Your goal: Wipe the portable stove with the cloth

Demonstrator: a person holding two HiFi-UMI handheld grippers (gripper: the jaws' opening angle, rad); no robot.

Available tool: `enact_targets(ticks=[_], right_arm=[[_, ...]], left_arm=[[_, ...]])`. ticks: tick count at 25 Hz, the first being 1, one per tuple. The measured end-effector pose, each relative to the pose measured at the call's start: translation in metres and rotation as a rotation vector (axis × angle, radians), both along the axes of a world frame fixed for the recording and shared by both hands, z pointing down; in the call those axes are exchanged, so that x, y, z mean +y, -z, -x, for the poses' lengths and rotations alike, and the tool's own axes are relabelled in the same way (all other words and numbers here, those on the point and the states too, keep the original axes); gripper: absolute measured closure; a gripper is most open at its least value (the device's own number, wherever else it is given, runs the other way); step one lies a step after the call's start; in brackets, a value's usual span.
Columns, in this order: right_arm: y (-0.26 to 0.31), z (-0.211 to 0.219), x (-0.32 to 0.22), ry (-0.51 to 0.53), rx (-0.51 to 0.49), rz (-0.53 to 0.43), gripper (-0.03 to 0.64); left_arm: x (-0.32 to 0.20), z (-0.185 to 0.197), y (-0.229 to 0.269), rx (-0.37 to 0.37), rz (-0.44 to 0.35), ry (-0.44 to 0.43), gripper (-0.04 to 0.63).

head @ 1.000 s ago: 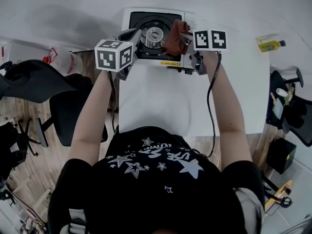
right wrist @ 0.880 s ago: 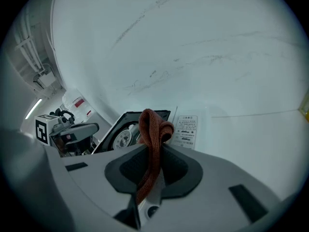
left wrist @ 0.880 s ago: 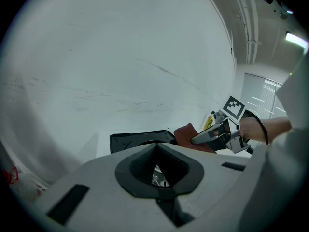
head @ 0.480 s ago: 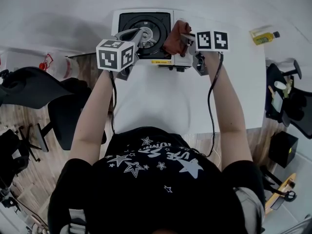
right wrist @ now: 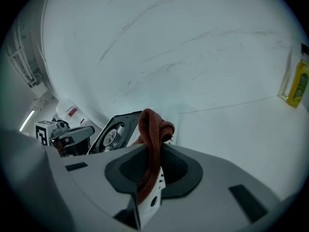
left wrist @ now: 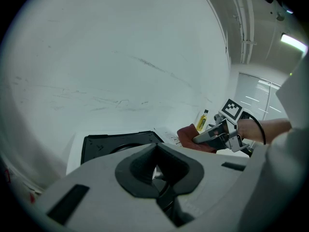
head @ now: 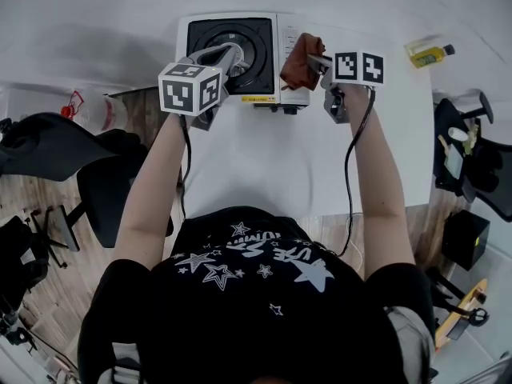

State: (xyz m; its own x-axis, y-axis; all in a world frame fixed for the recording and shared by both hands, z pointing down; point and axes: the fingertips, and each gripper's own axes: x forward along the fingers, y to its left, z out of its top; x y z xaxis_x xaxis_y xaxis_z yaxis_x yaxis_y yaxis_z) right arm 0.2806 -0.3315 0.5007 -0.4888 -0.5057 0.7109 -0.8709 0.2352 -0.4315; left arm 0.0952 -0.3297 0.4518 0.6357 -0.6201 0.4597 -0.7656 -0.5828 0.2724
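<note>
The portable stove (head: 232, 42) stands at the far edge of the white table (head: 272, 158), with a black burner top and a white control panel on its right. My right gripper (head: 314, 61) is shut on a rust-red cloth (head: 301, 62), which rests on that white panel. In the right gripper view the cloth (right wrist: 153, 129) bulges up from between the jaws, and the stove (right wrist: 116, 129) lies just beyond. My left gripper (head: 232, 53) hovers over the burner with its jaws shut and nothing in them. From the left gripper view I see the stove (left wrist: 111, 141) and the cloth (left wrist: 193, 134).
A yellow bottle (head: 428, 53) stands at the table's far right corner. Left of the table are a dark chair (head: 56, 138) and a clear bottle with a red label (head: 88, 102). More clutter sits on the floor at the right (head: 472, 166).
The cloth in my right gripper has slid to the right, from the edge of the black burner top onto the white control panel. My left gripper stays over the stove.
</note>
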Motion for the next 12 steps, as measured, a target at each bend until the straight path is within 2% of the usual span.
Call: enact_targets(ticks=[6, 12], right_arm=[[0.001, -0.020, 0.002, -0.046, 0.022, -0.004, 0.554], [0.018, -0.012, 0.003, -0.058, 0.005, -0.033, 0.554]], left_arm=[[0.001, 0.001, -0.001, 0.005, 0.001, 0.000, 0.588], [0.005, 0.010, 0.002, 0.027, 0.005, 0.010, 0.588]])
